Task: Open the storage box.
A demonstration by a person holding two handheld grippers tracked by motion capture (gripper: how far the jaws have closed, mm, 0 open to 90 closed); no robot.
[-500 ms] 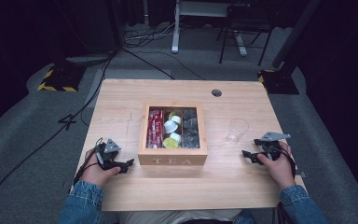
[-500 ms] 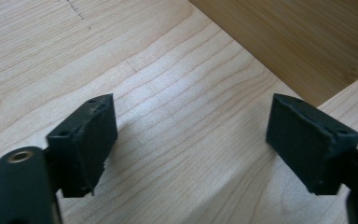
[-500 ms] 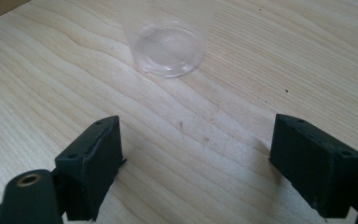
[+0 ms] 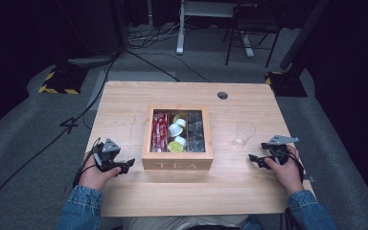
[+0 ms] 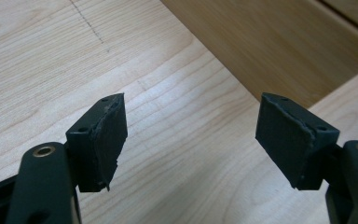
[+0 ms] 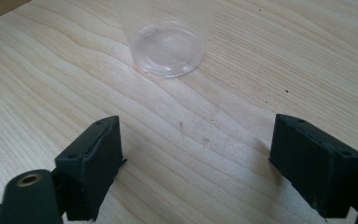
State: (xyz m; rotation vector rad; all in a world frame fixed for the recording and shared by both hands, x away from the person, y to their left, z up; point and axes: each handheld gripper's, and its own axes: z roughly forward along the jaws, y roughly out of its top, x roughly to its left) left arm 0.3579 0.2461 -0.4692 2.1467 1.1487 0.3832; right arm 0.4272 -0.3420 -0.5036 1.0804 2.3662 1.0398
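The wooden tea box [image 4: 177, 163] sits mid-table, packets inside. Your left gripper [image 4: 124, 166] rests just left of the box, jaws apart, empty. Right of the box stands a clear cup [image 4: 243, 133]; beyond it your right gripper [image 4: 255, 159], jaws apart.

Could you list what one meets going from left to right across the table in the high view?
Left hand-held gripper → wooden tea box → clear plastic cup → right hand-held gripper.
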